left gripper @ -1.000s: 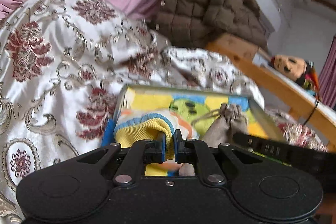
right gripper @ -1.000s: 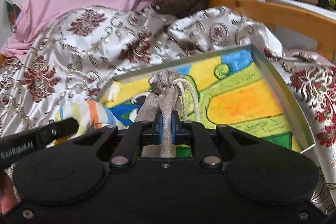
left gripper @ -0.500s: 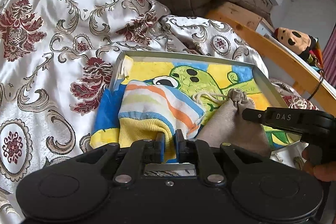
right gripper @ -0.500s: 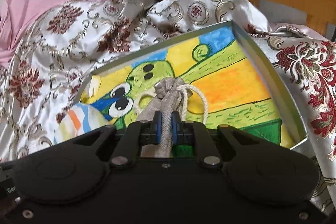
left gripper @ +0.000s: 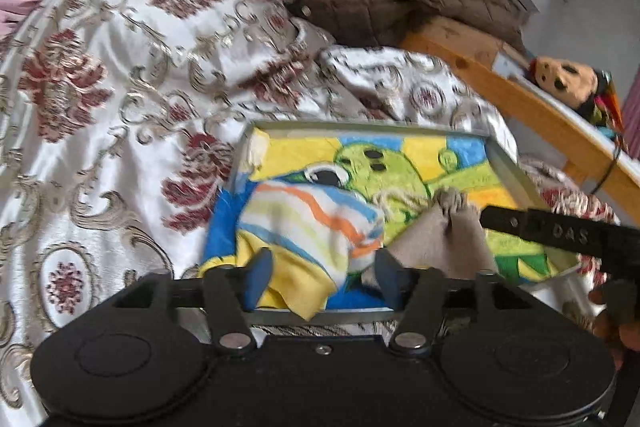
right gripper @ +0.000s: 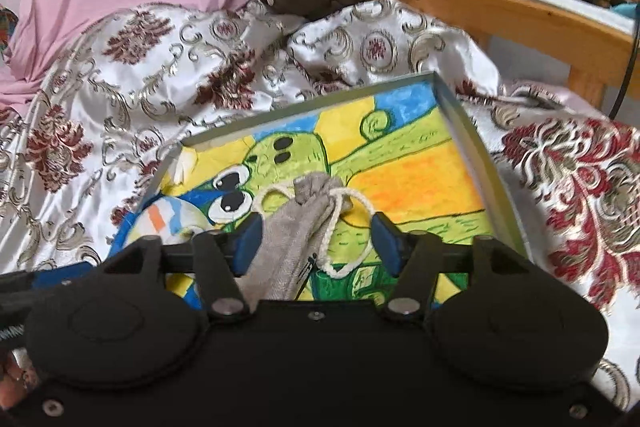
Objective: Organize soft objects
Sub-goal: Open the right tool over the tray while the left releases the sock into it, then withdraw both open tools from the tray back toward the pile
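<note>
1. The jaws of the left gripper (left gripper: 322, 277) are seen opening; the yellow cuff of the striped sock (left gripper: 308, 227) lies between them, but the pads no longer press on it.
2. The jaws of the right gripper (right gripper: 318, 241) are likewise opening, with the grey drawstring pouch (right gripper: 296, 227) lying loose between them, released.
3. Both soft things rest inside the shallow tray (right gripper: 468, 131), the sock to the left and the pouch just beside it; the tray sits on the bed's satin quilt (left gripper: 120, 107).
4. The sock is judged light, limp and knitted; it would best be taken by the ribbed cuff, where the cloth is thickest.
5. The pouch is of coarse woven cloth, gathered at the neck by a white twisted cord (right gripper: 340, 227); the bunched neck is judged the firmest hold.
6. The tray is rigid, metal-rimmed, and lined with a bright painted cartoon picture.
</note>
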